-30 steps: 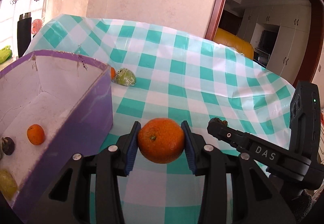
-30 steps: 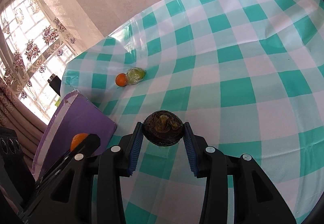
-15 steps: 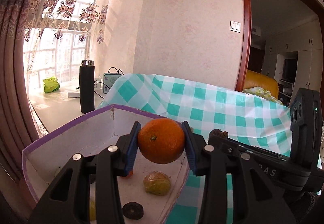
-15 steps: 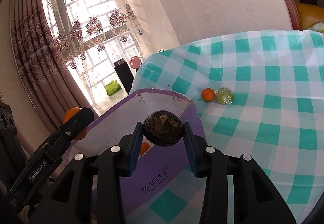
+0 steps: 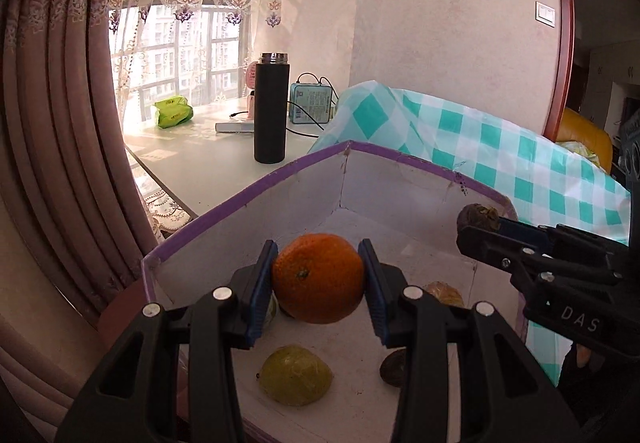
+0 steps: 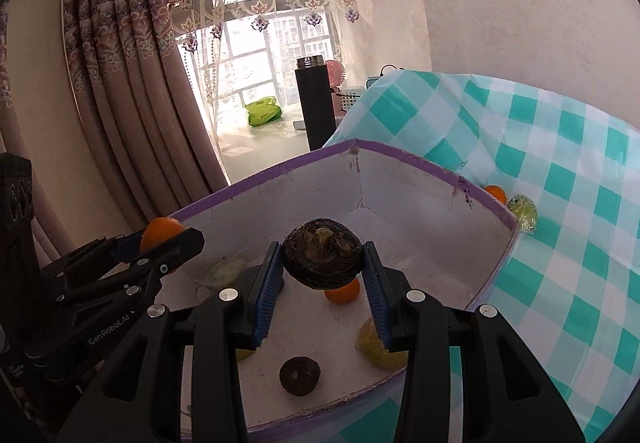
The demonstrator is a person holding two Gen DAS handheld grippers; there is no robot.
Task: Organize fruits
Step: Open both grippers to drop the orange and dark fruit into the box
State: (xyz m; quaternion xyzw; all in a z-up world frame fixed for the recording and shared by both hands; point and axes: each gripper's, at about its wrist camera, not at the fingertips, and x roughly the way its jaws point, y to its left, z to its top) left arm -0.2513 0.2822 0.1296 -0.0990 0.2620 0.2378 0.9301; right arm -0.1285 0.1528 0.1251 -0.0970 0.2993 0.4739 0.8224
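Two grippers hang over the purple-rimmed box [image 6: 400, 159], each loaded. At left, the left gripper [image 5: 318, 279] has its jaws clamped on an orange [image 5: 318, 278], pads pressing both sides, above the near-left part of the box floor. At right, the right gripper [image 6: 322, 261] has its jaws closed tight on a dark wrinkled fruit [image 6: 322, 259], above the box centre. Status: several fruits already lie in the box, including a yellow-green fruit [image 5: 295, 375], a small orange [image 6: 342, 293] and a dark round fruit [image 6: 299, 376]. Remaining, as judged: release both held fruits into the box, then collect the small orange [image 6: 495, 193] and the wrapped green fruit [image 6: 524, 217] lying outside the box wall on the checked tablecloth [image 6: 560, 243]. Limits: gripper bodies cover part of the box floor, so the full count inside cannot be confirmed; some partly covered fruits cannot be identified.
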